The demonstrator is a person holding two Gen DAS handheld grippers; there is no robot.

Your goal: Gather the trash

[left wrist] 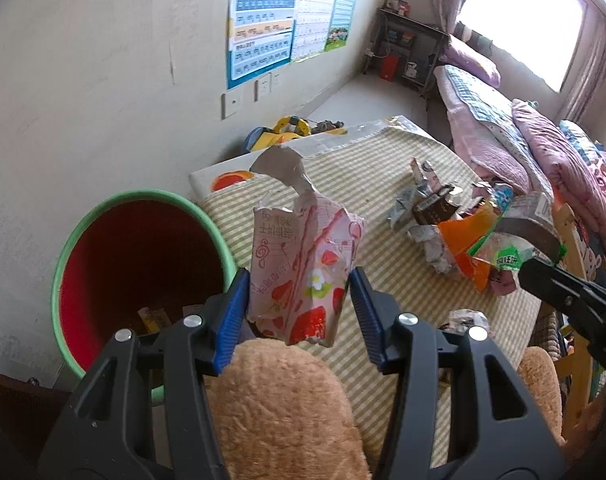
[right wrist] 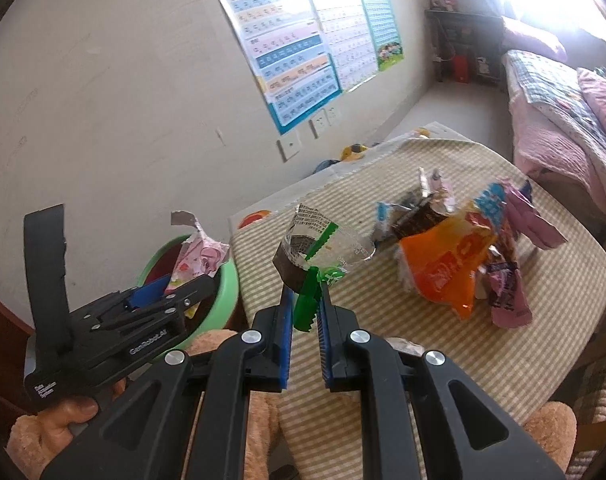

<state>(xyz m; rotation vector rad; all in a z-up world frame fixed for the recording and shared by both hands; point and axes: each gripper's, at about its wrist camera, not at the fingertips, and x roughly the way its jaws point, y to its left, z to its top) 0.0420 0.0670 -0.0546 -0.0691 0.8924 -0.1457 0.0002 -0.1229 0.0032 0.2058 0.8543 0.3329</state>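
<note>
The left gripper (left wrist: 299, 300) is clamping a torn pink strawberry-printed wrapper (left wrist: 303, 264), its blue pads pressing both sides with the jaws partly apart. The wrapper is standing upright between them, ragged at the top, with a silver foil flap (left wrist: 281, 166) curling off it. It is hanging just beside the green rim of the trash bin (left wrist: 63, 256), over the seam between the bin and the table edge. The bin's red inside is holding a few scraps at the bottom and is otherwise lying open.

The right gripper (right wrist: 306, 312) is pinching a green and clear plastic wrapper (right wrist: 323, 252), jaws nearly together on its serrated green tail. The clear part with a dark band is rising above the fingertips, over the striped tablecloth (right wrist: 383, 340).

Further right, a pile of trash (right wrist: 459, 264) is lying on the cloth: an orange packet (right wrist: 447, 276), purple wrappers and crumpled paper, well apart from the bin. A small crumpled scrap (left wrist: 465, 318) is lying near the table's front edge. A plush brown shape (left wrist: 279, 408) is crowding the space below both grippers. A bed (left wrist: 503, 136) is standing beyond the table's far side.
</note>
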